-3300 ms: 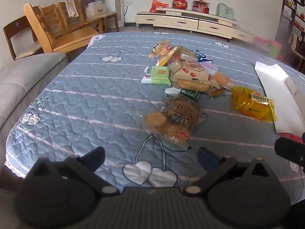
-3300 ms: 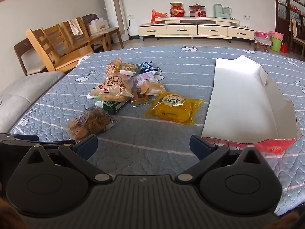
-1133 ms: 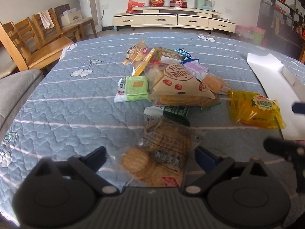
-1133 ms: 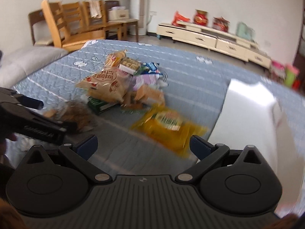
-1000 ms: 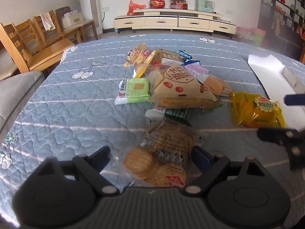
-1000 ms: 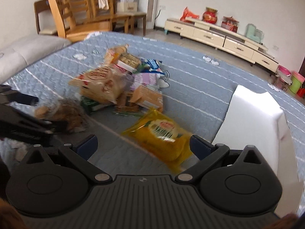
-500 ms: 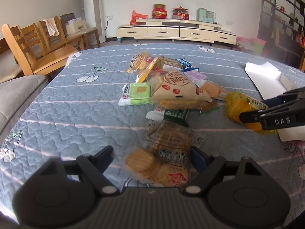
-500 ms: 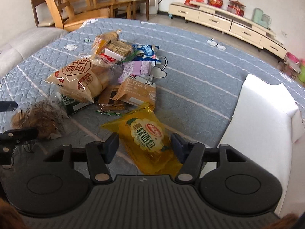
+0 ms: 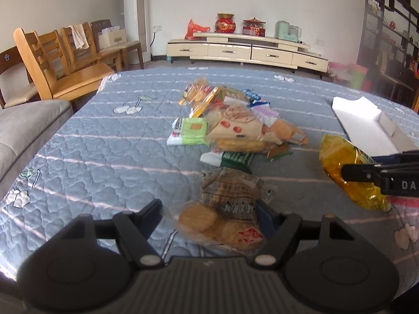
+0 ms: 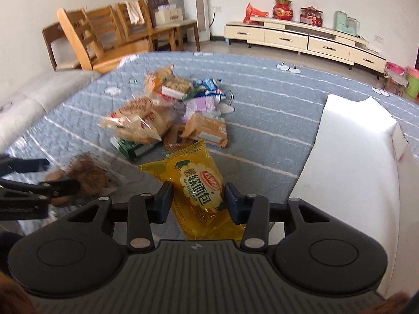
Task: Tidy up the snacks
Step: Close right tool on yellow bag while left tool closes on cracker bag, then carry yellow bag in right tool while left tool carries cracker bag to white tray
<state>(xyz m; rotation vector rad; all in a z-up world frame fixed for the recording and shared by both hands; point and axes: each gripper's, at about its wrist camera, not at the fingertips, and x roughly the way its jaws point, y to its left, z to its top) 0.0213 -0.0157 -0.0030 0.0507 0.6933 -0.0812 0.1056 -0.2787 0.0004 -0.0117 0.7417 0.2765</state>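
Quilted blue table (image 9: 104, 157): snack pile mid-surface. Right gripper (image 10: 199, 198) jaws closing, clamped on yellow bun pack (image 10: 196, 180), white box (image 10: 353, 157) beside. Left gripper (image 9: 212, 214) jaws closing around cookie bag (image 9: 225, 209), right pad touching, left short. Advice: pinch mid-pack, lift level.

Left claw (image 9: 209, 213) matte black, ribbed grey base, silver screws; right claw (image 10: 198, 198) alike, blue pads.

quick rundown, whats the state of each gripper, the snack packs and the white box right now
left gripper: jaws closing, clear biscuit pack between them
right gripper: jaws closing, pads against the yellow pack
clear biscuit pack: sealed, lying on the quilt
yellow pack: sealed, tilted, far end raised
snack pile: heaped on the quilt, untouched
white box: open, nothing visible inside
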